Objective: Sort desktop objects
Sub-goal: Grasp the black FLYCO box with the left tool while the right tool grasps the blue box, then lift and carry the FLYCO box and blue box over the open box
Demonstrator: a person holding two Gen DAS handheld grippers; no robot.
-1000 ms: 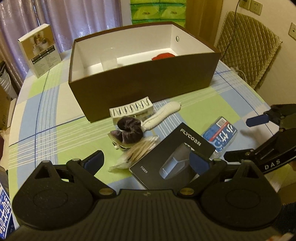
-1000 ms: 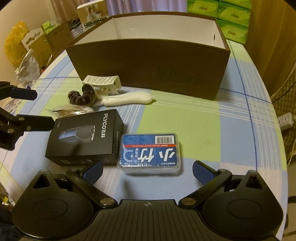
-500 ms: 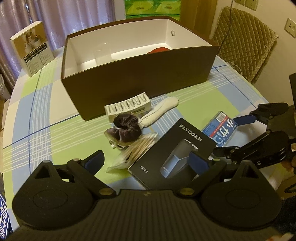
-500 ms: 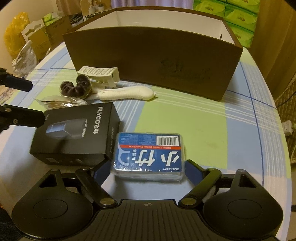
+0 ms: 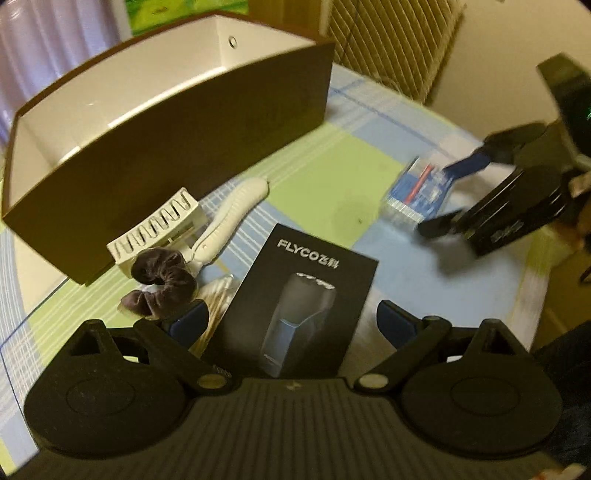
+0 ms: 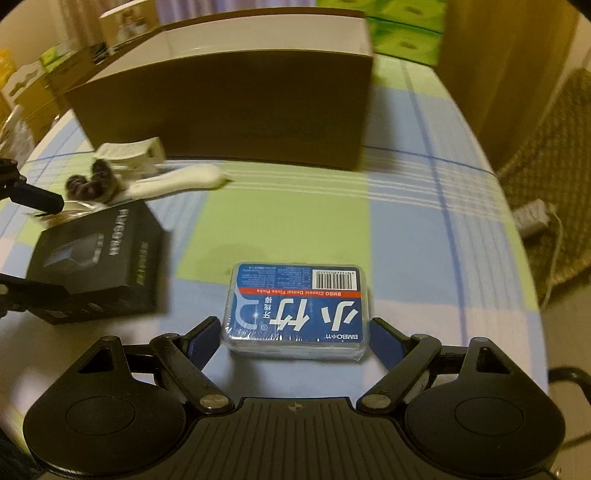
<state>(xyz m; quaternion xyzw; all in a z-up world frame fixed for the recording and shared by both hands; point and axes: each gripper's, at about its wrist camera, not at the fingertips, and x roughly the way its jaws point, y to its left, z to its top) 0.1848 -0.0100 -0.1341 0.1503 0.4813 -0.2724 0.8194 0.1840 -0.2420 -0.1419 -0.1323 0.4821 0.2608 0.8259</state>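
My right gripper [image 6: 295,332] is shut on the blue dental floss pick box [image 6: 299,306], a finger against each short side. In the left wrist view that floss pick box [image 5: 413,192] sits between the right gripper's [image 5: 437,199] fingers, apart from the black FLYCO shaver box [image 5: 306,280]. Low over the table, my left gripper [image 5: 293,321] is open and straddles the shaver box's near end. The shaver box [image 6: 96,254] also shows between the left gripper's [image 6: 62,247] fingers. The brown storage box [image 5: 184,129] stands behind, open on top.
A white hair clip [image 5: 159,225], a dark scrunchie [image 5: 162,284], a white handle-shaped item [image 5: 236,206] and a bag of cotton swabs [image 5: 218,299] lie before the brown box. A power strip [image 6: 532,218] lies beyond the table's right edge. Green tissue packs [image 6: 406,22] stand behind.
The right gripper closed on the floss pick box and drew it right, away from the shaver box. The left gripper moved forward and down until its fingers straddled the shaver box.
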